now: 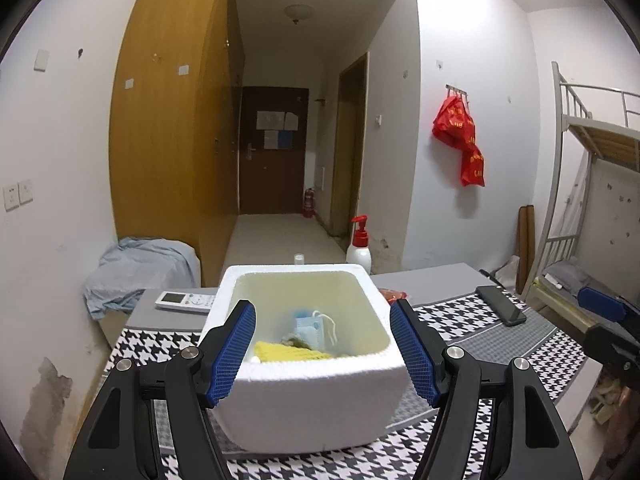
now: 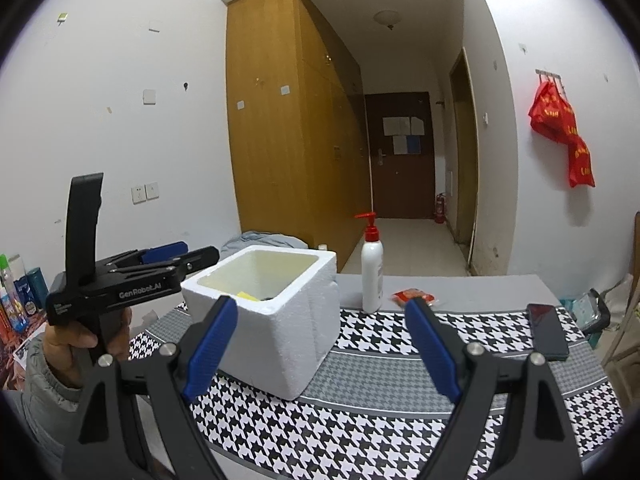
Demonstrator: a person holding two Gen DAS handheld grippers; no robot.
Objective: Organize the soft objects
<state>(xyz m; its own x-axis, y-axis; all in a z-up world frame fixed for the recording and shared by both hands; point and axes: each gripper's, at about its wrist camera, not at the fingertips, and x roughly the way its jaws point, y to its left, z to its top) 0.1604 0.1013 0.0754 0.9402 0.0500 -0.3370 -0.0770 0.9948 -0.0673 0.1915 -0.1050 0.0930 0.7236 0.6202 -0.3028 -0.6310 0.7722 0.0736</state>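
Observation:
A white foam box (image 1: 316, 396) stands on the houndstooth table mat. Inside it lie a blue face mask (image 1: 310, 330), a yellow knitted cloth (image 1: 280, 353) and a greenish soft item between them. My left gripper (image 1: 322, 336) is open and empty, its blue pads level with the box's near rim, one on each side. In the right wrist view the foam box (image 2: 280, 328) stands left of centre, with the left gripper (image 2: 200, 258) held at its left side. My right gripper (image 2: 324, 336) is open and empty, to the right of the box above the mat.
A white pump bottle with a red top (image 2: 372, 276), a red packet (image 2: 414, 295) and a black phone (image 2: 546, 330) lie on the table's right part. A white remote (image 1: 186, 301) lies left of the box. Blue cloth (image 1: 136, 272) is heaped beyond the table's left end.

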